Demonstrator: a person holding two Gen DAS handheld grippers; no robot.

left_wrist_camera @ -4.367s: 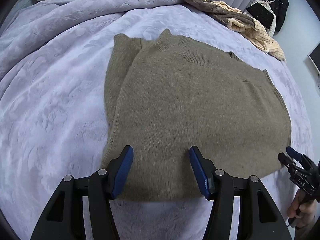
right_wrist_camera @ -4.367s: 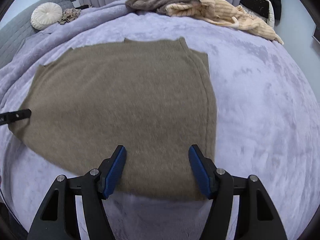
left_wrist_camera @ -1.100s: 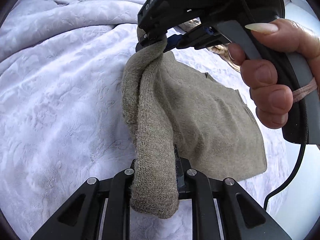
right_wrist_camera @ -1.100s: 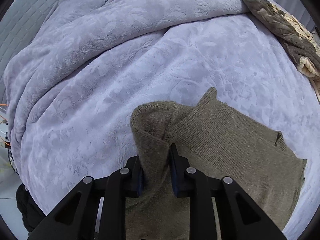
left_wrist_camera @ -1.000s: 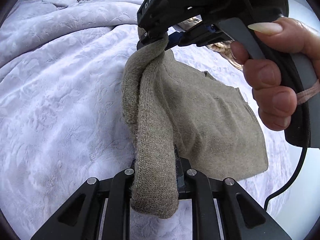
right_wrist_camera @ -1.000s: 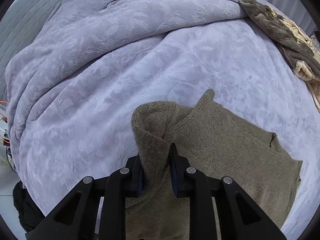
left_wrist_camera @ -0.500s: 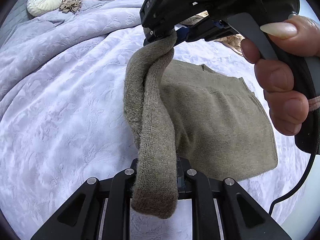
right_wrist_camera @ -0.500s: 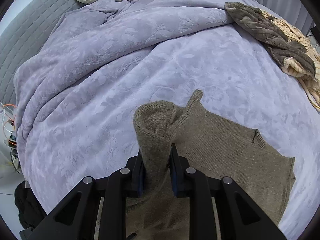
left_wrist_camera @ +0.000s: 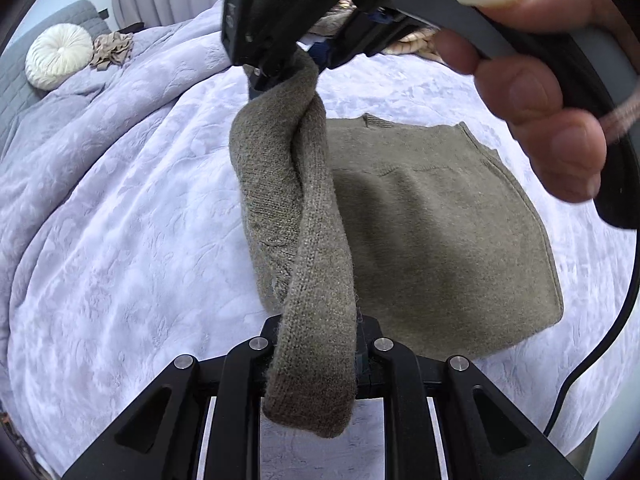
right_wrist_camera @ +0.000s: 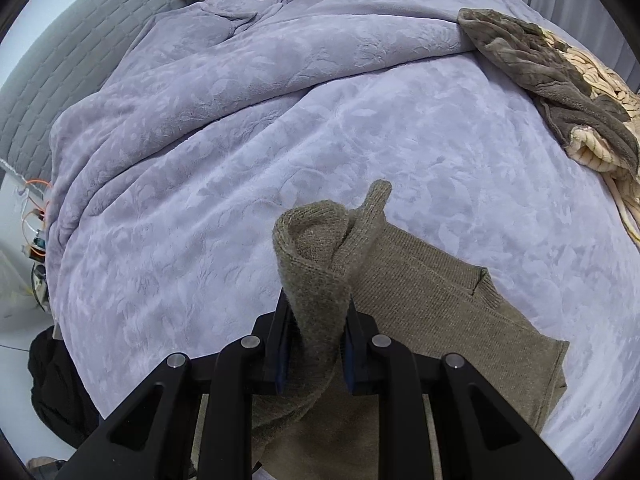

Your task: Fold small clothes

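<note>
Presently my left gripper (left_wrist_camera: 316, 360) is clamped tight on one bunched edge of the olive sweater (left_wrist_camera: 440, 232), and my right gripper (right_wrist_camera: 314, 344) is likewise closed on the far end of that same edge, so a rolled band of knit spans between them above the lavender bedspread (right_wrist_camera: 240, 140). To the right of that band, the rest of the sweater lies flat on the bedspread, one layer over another. Left of the sweater the bedspread is bare; a round cushion (left_wrist_camera: 58, 62) sits far beyond it. Risk noted: the lifted edge is twisted, so lowering it as it stands would likely set a crooked, lumpy fold; uneven tension could drag the flat part askew.
</note>
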